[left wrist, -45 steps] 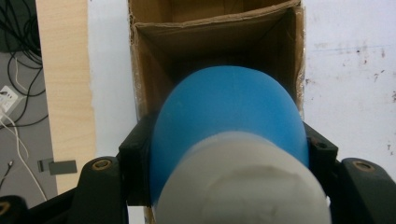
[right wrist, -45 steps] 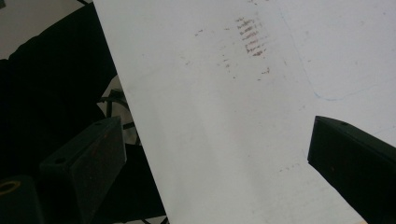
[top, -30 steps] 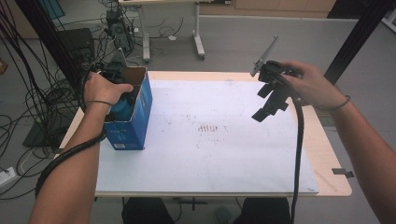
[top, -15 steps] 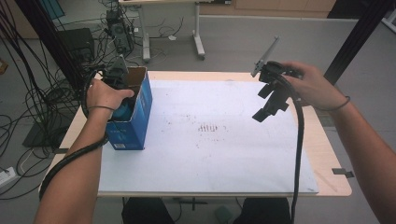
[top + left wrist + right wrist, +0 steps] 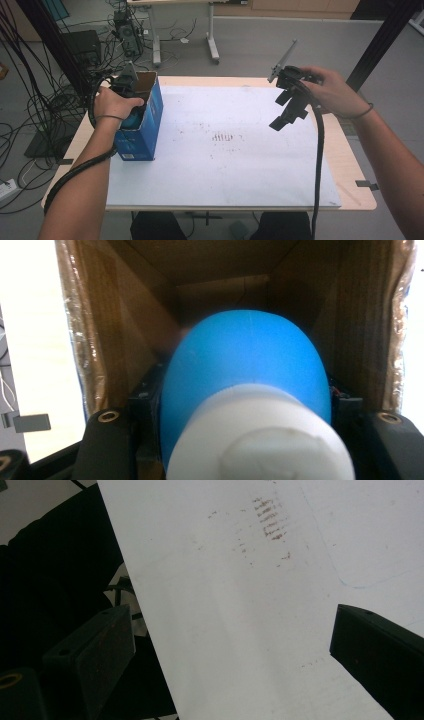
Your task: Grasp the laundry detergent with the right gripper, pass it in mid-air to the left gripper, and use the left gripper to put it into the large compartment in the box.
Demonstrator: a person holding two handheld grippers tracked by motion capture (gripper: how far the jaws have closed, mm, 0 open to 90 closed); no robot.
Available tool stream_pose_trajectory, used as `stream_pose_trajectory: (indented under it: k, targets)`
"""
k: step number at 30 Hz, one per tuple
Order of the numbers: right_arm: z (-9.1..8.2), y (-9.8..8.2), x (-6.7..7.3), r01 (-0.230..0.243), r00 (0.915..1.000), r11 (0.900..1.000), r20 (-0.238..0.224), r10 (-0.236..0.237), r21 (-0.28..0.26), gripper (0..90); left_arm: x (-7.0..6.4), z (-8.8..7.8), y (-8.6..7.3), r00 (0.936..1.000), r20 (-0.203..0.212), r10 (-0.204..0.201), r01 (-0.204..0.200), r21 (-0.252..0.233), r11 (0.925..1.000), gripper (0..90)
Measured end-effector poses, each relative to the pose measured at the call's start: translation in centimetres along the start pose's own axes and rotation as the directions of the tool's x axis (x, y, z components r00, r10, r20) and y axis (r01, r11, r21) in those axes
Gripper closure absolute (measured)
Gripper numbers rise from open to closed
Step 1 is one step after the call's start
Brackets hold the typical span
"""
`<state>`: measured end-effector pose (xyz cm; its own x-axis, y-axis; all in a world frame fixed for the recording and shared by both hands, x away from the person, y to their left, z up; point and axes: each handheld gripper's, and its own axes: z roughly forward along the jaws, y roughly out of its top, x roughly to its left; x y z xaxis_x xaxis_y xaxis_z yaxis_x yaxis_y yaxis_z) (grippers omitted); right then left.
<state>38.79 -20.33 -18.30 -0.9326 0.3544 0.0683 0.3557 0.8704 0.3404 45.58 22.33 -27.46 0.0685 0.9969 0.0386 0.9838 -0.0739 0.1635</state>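
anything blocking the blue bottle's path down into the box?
Nothing visible. The left gripper holds the blue bottle by its sides, white cap toward the camera, already inside the open cardboard box. The dark space beyond the bottle looks empty as far as shows.

Matt brown cardboard box (image 5: pixel 125 340) holds a smooth blue plastic bottle (image 5: pixel 245 360).

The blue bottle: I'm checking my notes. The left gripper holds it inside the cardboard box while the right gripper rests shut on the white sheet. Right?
Partly. The right gripper is open and empty, hovering above the white sheet, as the right gripper view shows. The left gripper does hold the blue bottle inside the cardboard box.
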Motion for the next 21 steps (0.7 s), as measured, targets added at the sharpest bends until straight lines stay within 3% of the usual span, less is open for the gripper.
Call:
stream_pose_trajectory:
  k: [21]
  targets:
    - [0.25, 0.04, 0.02, 0.000, 1.0000, 1.000, -0.006, 0.000, 0.001, 4.0, 0.30, -0.01, -0.07, 0.9999, 0.012, -0.009, 0.009, 0.001, 1.0000, 37.5]
